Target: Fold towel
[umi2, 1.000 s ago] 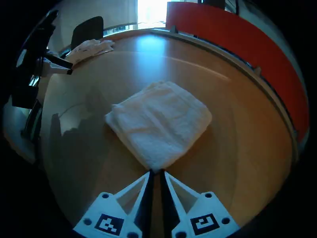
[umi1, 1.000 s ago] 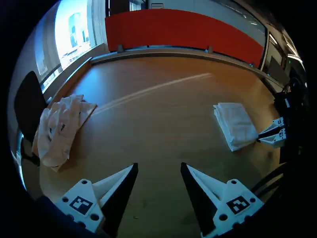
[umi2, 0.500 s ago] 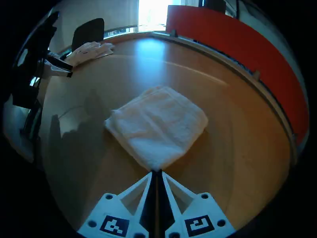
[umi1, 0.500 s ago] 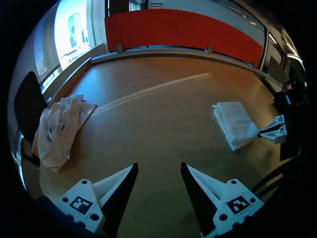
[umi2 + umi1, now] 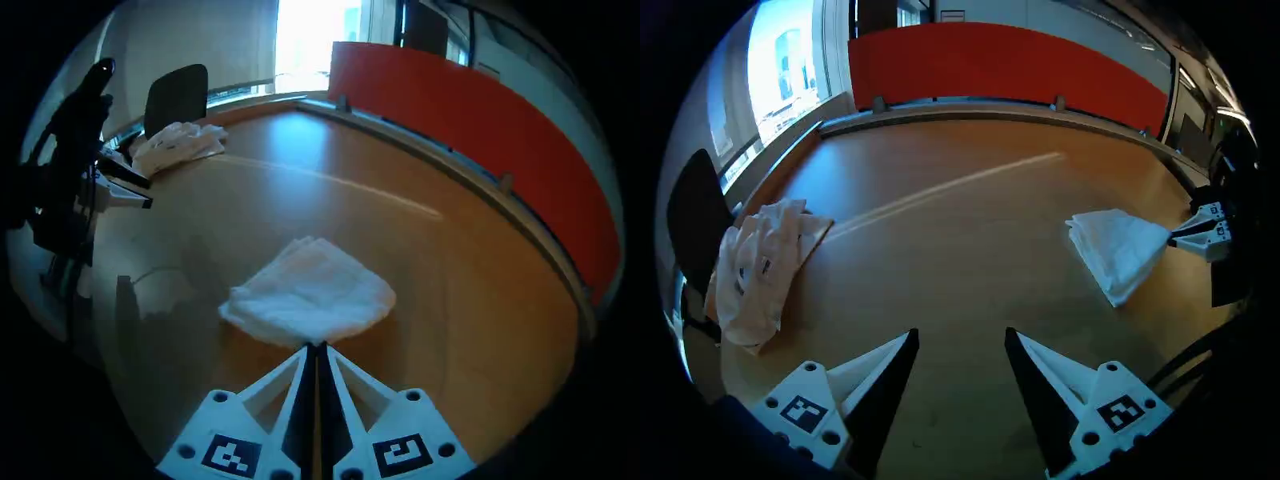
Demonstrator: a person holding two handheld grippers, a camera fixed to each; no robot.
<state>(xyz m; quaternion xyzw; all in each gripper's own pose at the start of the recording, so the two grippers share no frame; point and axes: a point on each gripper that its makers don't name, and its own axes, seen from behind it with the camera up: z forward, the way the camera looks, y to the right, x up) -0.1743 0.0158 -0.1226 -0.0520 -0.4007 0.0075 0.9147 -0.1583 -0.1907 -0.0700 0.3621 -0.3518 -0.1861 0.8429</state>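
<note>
Dim room, bluish cast. Daylight enters from the window [image 5: 792, 72] at upper left of the left gripper view, blown out white; in the right gripper view it sits top centre. The table [image 5: 960, 264] carries a pale glare streak slanting across its middle. Right gripper view: dark shadows on the wood at lower left. Fisheye bends the table's edge and the red panel [image 5: 1000, 60]; rims darken. My left claw [image 5: 960, 332] is sharp. The towel [image 5: 308, 300] reads bright, its weave soft.
</note>
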